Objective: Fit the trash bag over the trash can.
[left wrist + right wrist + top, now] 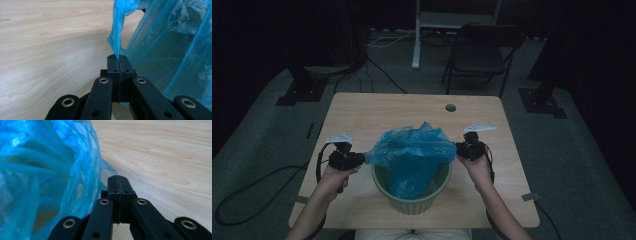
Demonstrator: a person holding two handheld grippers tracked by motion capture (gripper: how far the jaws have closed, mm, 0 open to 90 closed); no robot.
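Behind table point(362, 107), chair point(482, 50) from above.

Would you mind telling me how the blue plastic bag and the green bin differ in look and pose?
The blue plastic bag is thin, crinkled and see-through; the green bin is stiff, opaque and ribbed. The bag hangs stretched between the left gripper and right gripper, both shut on its edges; the bin stands upright on the table, untouched by either. The bag's top rises above the bin's rim. Both sit at the table's near middle, the bag's lower part inside the bin.

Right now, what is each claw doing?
Left claw: shut on the blue bag.
Right claw: shut on the blue bag's other edge.
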